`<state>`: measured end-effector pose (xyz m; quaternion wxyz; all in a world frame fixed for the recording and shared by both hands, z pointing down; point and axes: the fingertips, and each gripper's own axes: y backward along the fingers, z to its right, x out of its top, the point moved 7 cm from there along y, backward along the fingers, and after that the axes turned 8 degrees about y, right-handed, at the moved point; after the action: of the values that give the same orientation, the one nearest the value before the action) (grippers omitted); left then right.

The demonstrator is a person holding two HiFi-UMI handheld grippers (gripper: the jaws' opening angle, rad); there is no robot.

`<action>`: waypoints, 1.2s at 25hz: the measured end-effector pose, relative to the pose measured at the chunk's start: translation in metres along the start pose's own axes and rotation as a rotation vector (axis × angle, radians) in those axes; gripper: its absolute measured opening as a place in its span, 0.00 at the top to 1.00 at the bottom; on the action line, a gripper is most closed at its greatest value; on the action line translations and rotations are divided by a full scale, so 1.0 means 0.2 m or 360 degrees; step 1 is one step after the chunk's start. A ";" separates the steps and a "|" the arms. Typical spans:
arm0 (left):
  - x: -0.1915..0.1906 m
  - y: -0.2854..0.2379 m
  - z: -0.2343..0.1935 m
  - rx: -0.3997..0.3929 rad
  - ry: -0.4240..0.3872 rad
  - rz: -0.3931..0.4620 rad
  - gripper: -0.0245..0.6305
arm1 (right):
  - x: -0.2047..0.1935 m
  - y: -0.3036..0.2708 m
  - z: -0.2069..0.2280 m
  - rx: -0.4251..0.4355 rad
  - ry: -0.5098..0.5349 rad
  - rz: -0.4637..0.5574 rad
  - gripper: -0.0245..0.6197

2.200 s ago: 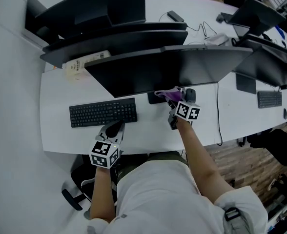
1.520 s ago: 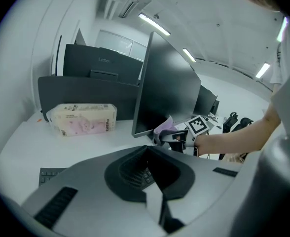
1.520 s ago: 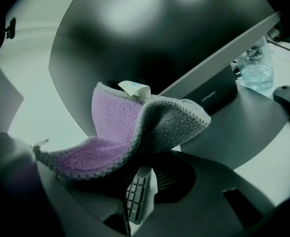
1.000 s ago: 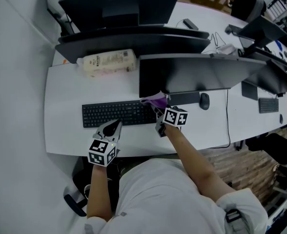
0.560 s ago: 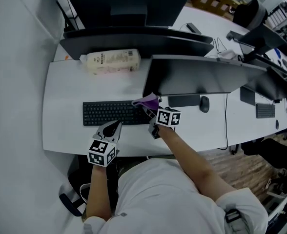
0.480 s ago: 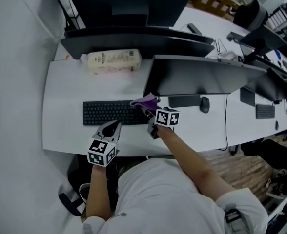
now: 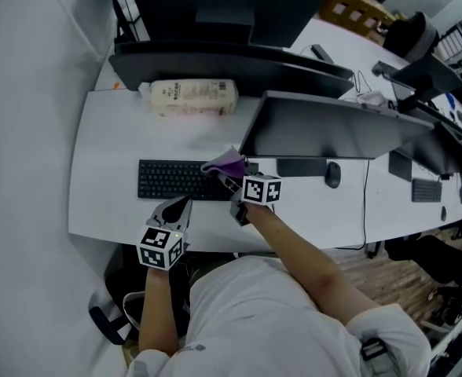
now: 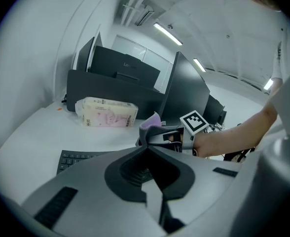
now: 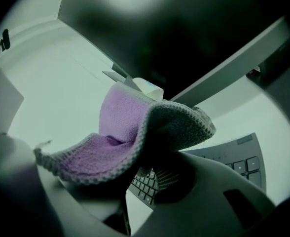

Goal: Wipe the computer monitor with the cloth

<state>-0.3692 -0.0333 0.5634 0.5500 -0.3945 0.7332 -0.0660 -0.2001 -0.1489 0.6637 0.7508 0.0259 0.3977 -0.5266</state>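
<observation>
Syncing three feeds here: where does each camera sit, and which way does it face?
Head view: head-mounted, looking steeply down at desk; both forearms, left tongs, right tongs show.
Left gripper view: on left tongs, facing right tongs; own shut jaws below.
Right gripper view: on right tongs, facing monitor; jaws grip cloth.
All share the keyboard.

The head camera looked steeply down from above the person onto the white desk (image 7: 105, 171). The left gripper's (image 7: 184, 204) camera sat low at the near edge, facing the monitor (image 8: 187, 90) from well back. The right gripper's (image 7: 223, 176) camera sat close beneath that monitor. All three views shared the purple cloth (image 9: 120, 132) and the keyboard (image 7: 172, 181).
</observation>
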 end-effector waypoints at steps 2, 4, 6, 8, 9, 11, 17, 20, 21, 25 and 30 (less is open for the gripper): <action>-0.01 0.01 -0.01 0.0009 0.0013 0.0003 0.96 | 0.00 -0.02 -0.02 0.0020 0.0011 -0.0014 0.83; -0.02 0.02 -0.02 0.0020 0.0023 0.0011 0.96 | 0.00 -0.05 -0.05 0.0046 0.0025 -0.0034 0.83; -0.02 0.03 -0.02 0.0034 0.0031 0.0019 0.96 | 0.00 -0.07 -0.08 0.0081 0.0053 -0.0058 0.83; -0.02 0.04 -0.03 0.0041 0.0038 0.0024 0.96 | 0.01 -0.09 -0.11 0.0113 0.0089 -0.0075 0.83; -0.03 0.04 -0.04 0.0043 0.0041 0.0025 0.96 | 0.01 -0.10 -0.12 0.0120 0.0107 -0.0080 0.83; -0.03 0.05 -0.05 0.0048 0.0047 0.0030 0.96 | 0.03 -0.11 -0.13 0.0092 0.0154 -0.0101 0.83; -0.03 0.04 -0.07 0.0044 0.0049 0.0015 0.96 | 0.08 -0.09 -0.06 -0.0002 0.0141 -0.0084 0.83; -0.02 0.02 -0.07 0.0033 0.0044 0.0006 0.96 | 0.09 -0.04 0.00 -0.0077 0.0126 -0.0074 0.83; -0.02 0.01 -0.06 0.0028 0.0041 0.0003 0.96 | 0.10 -0.02 0.02 -0.0096 0.0119 -0.0068 0.83; -0.01 -0.03 -0.05 0.0001 0.0027 -0.0006 0.96 | 0.13 0.04 0.07 -0.0142 0.0112 -0.0053 0.83; 0.01 -0.07 -0.03 -0.0036 0.0000 -0.0016 0.96 | 0.15 0.11 0.09 -0.0150 0.0131 -0.0055 0.83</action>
<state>-0.3672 -0.0461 0.5720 0.5451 -0.4043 0.7320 -0.0604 -0.1686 -0.1697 0.6493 0.7250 0.0054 0.4531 -0.5188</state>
